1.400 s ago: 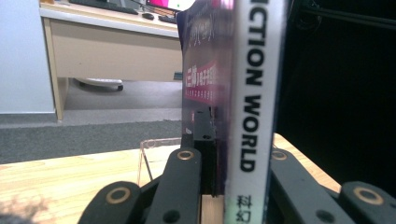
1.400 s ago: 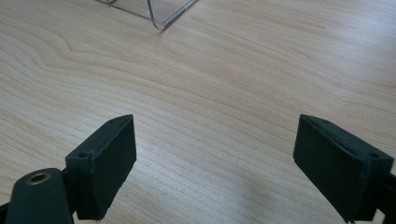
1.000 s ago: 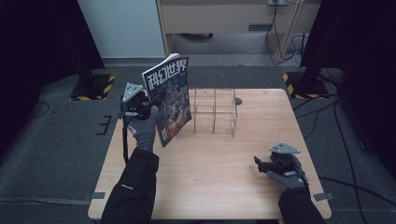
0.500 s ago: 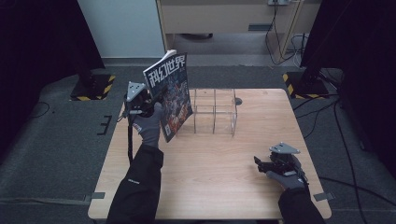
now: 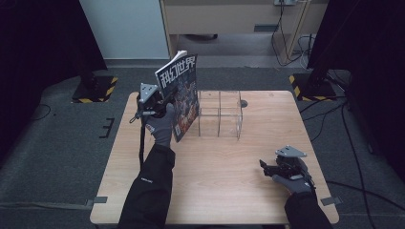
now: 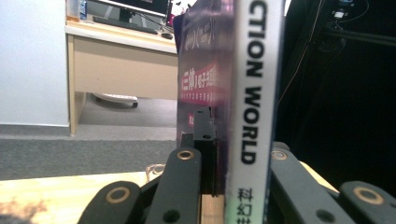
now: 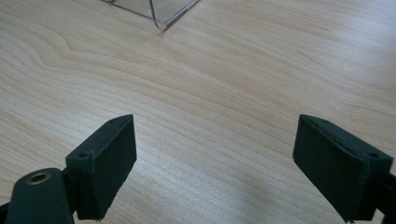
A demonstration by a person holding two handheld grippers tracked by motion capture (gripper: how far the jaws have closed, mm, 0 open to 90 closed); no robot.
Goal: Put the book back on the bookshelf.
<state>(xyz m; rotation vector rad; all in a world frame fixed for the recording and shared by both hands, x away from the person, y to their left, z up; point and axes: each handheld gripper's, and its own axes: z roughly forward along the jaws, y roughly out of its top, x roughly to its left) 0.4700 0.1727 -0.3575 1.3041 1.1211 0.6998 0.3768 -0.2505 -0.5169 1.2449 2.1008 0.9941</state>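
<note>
Left gripper (image 5: 157,102) — jaws clamped on the magazine (image 5: 181,93), held upright and clear of the table (image 5: 229,181), its spine facing the left gripper view, just left of the rack (image 5: 219,114). Rack — clear plastic, divided into compartments, standing at the table's far middle. Right gripper (image 5: 270,168) — jaws wide apart, holding nothing, low over bare wood at the near right corner, well apart from the rack.

Grey carpet floor (image 5: 57,143), white wall panel (image 5: 124,28), beige desk (image 5: 229,16) behind (dark curtains either side).
</note>
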